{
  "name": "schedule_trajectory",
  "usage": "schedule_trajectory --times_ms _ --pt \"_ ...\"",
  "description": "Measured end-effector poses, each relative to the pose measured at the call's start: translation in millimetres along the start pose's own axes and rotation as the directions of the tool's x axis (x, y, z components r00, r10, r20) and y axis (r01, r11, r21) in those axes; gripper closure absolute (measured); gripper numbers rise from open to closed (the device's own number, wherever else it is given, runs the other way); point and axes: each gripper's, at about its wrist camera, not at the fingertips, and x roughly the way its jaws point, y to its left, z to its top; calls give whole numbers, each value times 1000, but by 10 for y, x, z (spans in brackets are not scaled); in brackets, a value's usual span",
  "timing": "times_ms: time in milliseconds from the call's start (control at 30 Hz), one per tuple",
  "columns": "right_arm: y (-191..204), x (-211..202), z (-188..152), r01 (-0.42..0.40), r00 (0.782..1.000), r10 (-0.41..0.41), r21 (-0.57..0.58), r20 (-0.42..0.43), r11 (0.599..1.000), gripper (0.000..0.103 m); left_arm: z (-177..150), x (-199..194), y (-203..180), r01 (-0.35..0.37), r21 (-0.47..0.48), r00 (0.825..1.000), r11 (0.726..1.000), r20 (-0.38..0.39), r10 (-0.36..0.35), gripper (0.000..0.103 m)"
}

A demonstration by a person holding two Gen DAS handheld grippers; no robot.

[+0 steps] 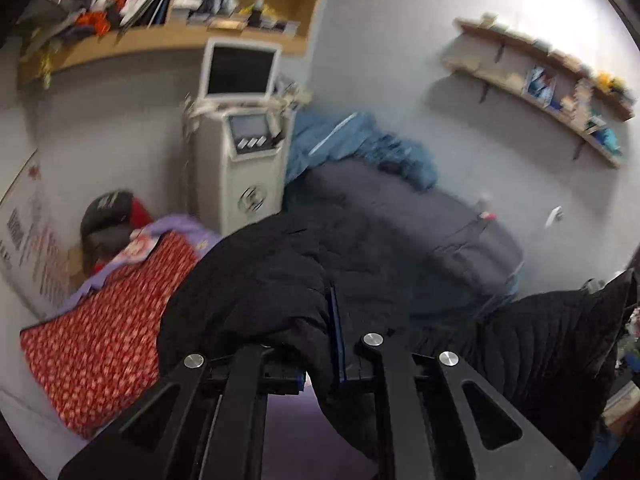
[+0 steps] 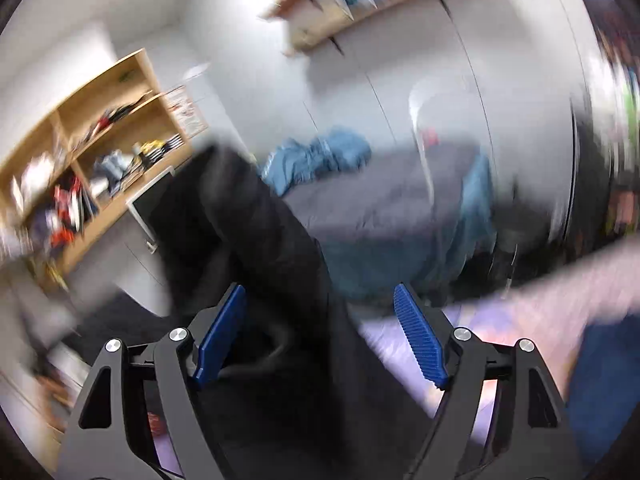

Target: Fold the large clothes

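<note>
A large black quilted garment [image 1: 288, 280] hangs in front of the left wrist camera. My left gripper [image 1: 334, 344] is shut on a fold of it, and the cloth drapes over both fingers and hides the pads. More of the garment [image 1: 560, 332] spreads out to the right. In the blurred right wrist view the same black garment [image 2: 260, 240] hangs between the blue pads [image 2: 420, 336]. My right gripper [image 2: 320, 336] is open, with its jaws wide apart and the cloth passing loosely between them.
A bed with a dark grey cover [image 1: 420, 216] and a crumpled blue blanket [image 1: 360, 144] lies ahead. A red patterned cloth [image 1: 104, 332] lies at the left. A white machine with a screen [image 1: 240, 136] stands by the wall. Wooden shelves [image 1: 160, 12] hang above.
</note>
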Motion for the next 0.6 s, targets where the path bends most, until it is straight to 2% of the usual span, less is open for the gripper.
schedule_trajectory --times_ms 33,67,100,133,167,200,267,300,333,400,500,600 --pt "-105 138 -175 16 998 -13 40 -67 999 27 -185 302 166 -44 -39 996 998 -84 40 82" --pt "-182 239 -343 23 993 -16 57 -121 998 27 -441 650 364 -75 -103 980 992 -191 54 78" --pt "-228 296 -553 28 986 -18 60 -168 998 27 -672 873 492 -86 -129 966 988 -254 51 68" --pt "-252 324 -718 37 978 -25 53 -206 998 27 -888 1072 581 -106 -131 948 986 -312 61 60" --pt "-294 353 -991 62 967 -53 27 -251 998 27 -1152 1252 674 -163 -116 918 980 -381 107 48" --pt "-313 353 -1212 90 956 -88 -5 -279 996 27 -1346 1338 726 -206 -92 896 974 -417 150 45" --pt "-407 363 -1547 140 928 -159 -81 -336 987 27 -1676 1411 769 -225 -56 870 973 -461 175 37" --pt "-474 341 -1710 168 914 -201 -123 -352 978 27 -1812 1399 779 -222 -52 863 974 -475 171 28" --pt "-557 295 -1849 216 898 -260 -159 -355 963 27 -1891 1369 779 -216 -51 864 975 -474 167 22" --pt "-757 221 -2033 272 878 -314 -162 -361 949 27 -2066 1245 754 -200 -24 874 979 -456 168 16" --pt "-1048 119 -2090 342 855 -351 -95 -382 935 27 -2195 1056 641 -174 30 873 984 -457 168 13" --pt "-1186 42 -2116 369 850 -350 -28 -393 929 27 -2280 1027 520 -134 61 864 989 -483 146 11"
